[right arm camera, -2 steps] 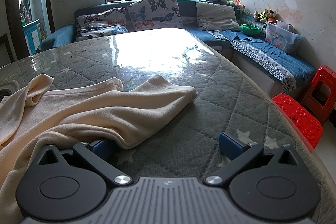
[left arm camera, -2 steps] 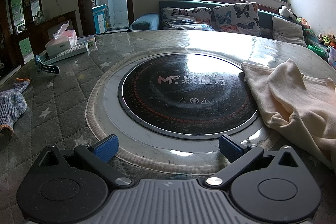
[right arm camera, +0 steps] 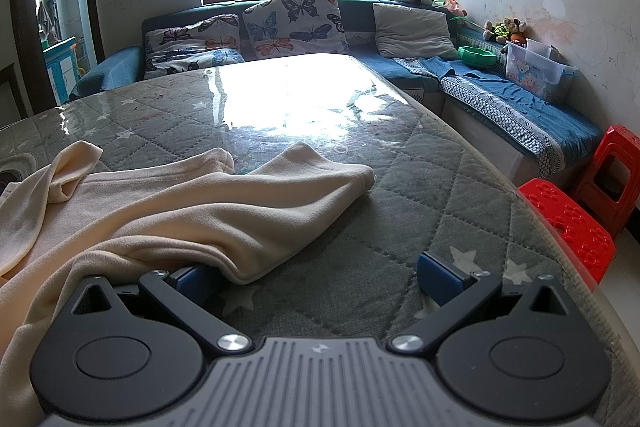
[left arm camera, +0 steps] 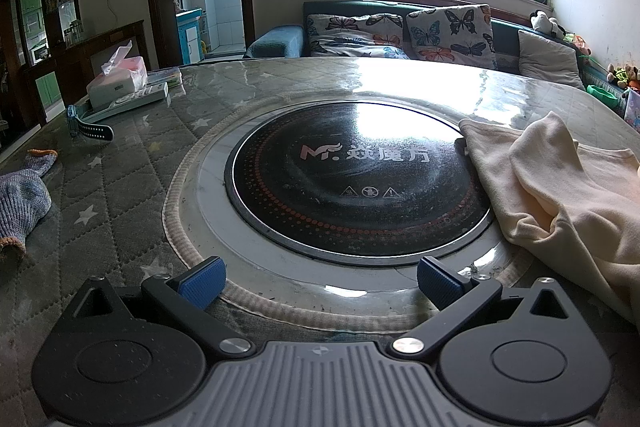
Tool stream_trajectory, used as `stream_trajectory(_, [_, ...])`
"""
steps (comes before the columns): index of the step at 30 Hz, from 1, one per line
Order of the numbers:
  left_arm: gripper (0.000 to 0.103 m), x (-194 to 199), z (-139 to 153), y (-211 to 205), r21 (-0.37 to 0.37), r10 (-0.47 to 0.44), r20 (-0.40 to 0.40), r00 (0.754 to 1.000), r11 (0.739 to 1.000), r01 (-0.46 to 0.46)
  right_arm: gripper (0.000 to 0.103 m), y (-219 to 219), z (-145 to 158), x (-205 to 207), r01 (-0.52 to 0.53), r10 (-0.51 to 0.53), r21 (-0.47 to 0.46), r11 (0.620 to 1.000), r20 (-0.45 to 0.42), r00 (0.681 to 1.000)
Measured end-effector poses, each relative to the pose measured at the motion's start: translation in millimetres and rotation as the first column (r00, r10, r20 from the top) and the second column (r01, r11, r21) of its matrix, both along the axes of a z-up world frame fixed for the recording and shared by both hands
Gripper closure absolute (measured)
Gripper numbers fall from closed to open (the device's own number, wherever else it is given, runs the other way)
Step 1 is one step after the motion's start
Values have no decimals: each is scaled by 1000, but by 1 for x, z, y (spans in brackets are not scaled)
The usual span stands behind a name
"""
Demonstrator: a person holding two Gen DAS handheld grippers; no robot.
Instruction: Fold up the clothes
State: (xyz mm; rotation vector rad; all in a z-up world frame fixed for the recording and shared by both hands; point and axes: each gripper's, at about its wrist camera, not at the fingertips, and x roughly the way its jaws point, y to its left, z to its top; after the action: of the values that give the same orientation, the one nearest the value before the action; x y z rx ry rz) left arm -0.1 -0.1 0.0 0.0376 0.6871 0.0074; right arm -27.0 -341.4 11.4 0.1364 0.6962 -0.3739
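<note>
Low over the table, both the left claw (left arm camera: 318, 279) and right claw (right arm camera: 316, 277) gape empty beside the cream garment (right arm camera: 180, 203).

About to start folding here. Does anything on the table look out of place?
The cream garment lies crumpled, one edge draped over the built-in cooktop. A stray knit glove lies at the table's left edge.

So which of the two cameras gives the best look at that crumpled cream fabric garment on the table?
The right wrist view: the crumpled cream fabric garment spreads across its left half, with folds and a sleeve end clear. The left wrist view catches only one edge of it at the right, draped over the rim of the round black glass cooktop.
</note>
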Motion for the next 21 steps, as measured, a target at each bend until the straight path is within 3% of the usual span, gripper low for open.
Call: stream_trajectory(21, [0,-2,0,-1,11,-1,-1,1000,1000,1,0,9,4,-16,-27,27,-10,1000,-21,999])
